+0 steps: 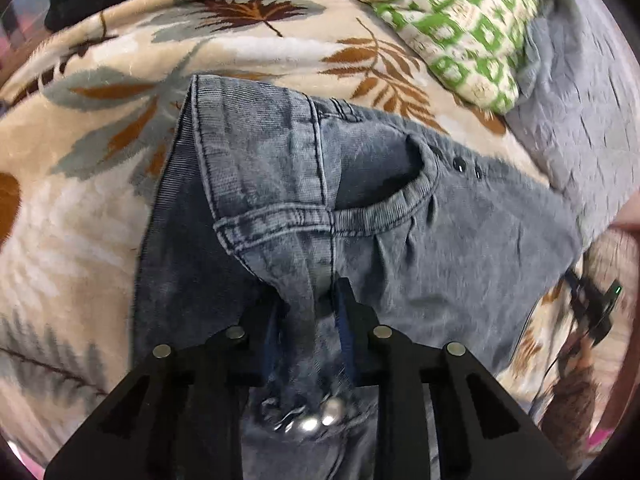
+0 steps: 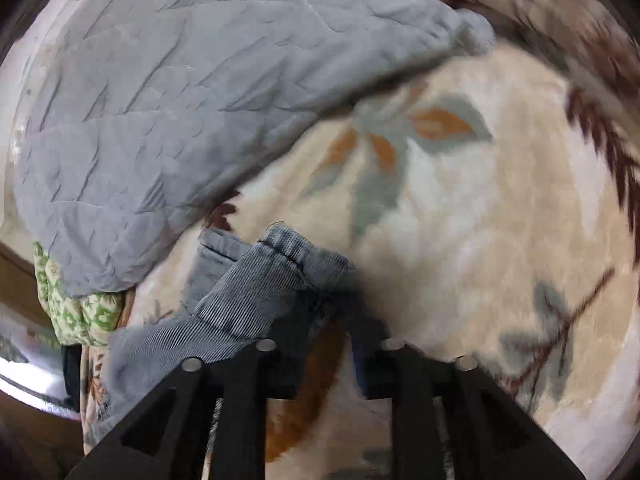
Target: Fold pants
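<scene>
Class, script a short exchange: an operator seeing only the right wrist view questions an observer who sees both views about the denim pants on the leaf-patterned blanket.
Operator: Where are the left tongs?
Observer: The left tongs are closed on a bunched ridge of the faded blue denim pants.
Operator: Which part lies beyond them?
Observer: A curved front pocket, gaping open, with dark studs beside it.
</scene>
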`<state>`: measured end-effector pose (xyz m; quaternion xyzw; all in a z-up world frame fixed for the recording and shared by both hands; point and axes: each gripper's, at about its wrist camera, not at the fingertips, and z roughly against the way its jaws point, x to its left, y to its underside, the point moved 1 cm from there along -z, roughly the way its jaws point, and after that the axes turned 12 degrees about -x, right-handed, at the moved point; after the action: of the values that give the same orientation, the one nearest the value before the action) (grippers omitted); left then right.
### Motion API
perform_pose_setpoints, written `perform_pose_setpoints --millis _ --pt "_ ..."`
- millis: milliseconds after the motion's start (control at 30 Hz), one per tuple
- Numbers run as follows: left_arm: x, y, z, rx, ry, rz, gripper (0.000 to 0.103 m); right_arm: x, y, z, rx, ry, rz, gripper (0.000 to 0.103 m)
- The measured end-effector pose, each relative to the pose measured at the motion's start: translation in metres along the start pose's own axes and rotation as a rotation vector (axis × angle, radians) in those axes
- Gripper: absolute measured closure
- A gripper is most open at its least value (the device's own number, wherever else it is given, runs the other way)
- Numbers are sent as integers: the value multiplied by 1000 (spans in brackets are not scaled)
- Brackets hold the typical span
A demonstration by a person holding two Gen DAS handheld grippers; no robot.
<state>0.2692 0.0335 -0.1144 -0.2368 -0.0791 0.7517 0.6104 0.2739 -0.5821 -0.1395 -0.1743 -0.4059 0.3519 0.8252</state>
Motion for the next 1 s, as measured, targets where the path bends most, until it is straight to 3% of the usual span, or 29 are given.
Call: perform_pose_setpoints --millis 133,167,233,267,467,567,633,667,700,833,867,900,967,1000 --pt "10 -2 23 -37 -10 -42 74 -4 -26 33 -99 30 26 73" --pt "13 -6 27 -54 -8 -38 71 2 -37 40 -127 26 55 66" --pt "19 -16 28 -80 -22 -4 52 16 -51 34 -111 -16 99 49" --pt "21 -22 25 -83 -21 18 50 26 -54 27 -77 -41 131 40" --pt "22 -35 -2 -20 -8 61 49 98 -41 -45 101 -70 363 39" --pt "17 -35 -8 -3 -12 26 49 120 -20 -85 241 -32 472 28" --pt "17 -32 -9 7 -9 15 49 132 -6 -90 244 29 633 46" --pt "15 -31 -8 6 -4 4 49 142 -2 -85 225 10 702 80" --pt "15 -31 -7 -1 -4 -7 49 151 -2 -77 184 0 744 90" --pt "12 -37 -13 -36 -36 -21 48 157 -35 -51 -42 31 692 91" --pt "12 -38 -19 -36 -40 -6 47 150 -42 -55 -53 43 645 91" --pt "11 -40 -23 -40 -51 -4 46 141 -43 -69 -8 67 603 90" --pt "5 -42 -27 -62 -92 -34 46 134 -31 -85 26 116 625 87" --pt "1 -43 -28 -57 -107 -49 46 132 -24 -92 33 157 637 78"
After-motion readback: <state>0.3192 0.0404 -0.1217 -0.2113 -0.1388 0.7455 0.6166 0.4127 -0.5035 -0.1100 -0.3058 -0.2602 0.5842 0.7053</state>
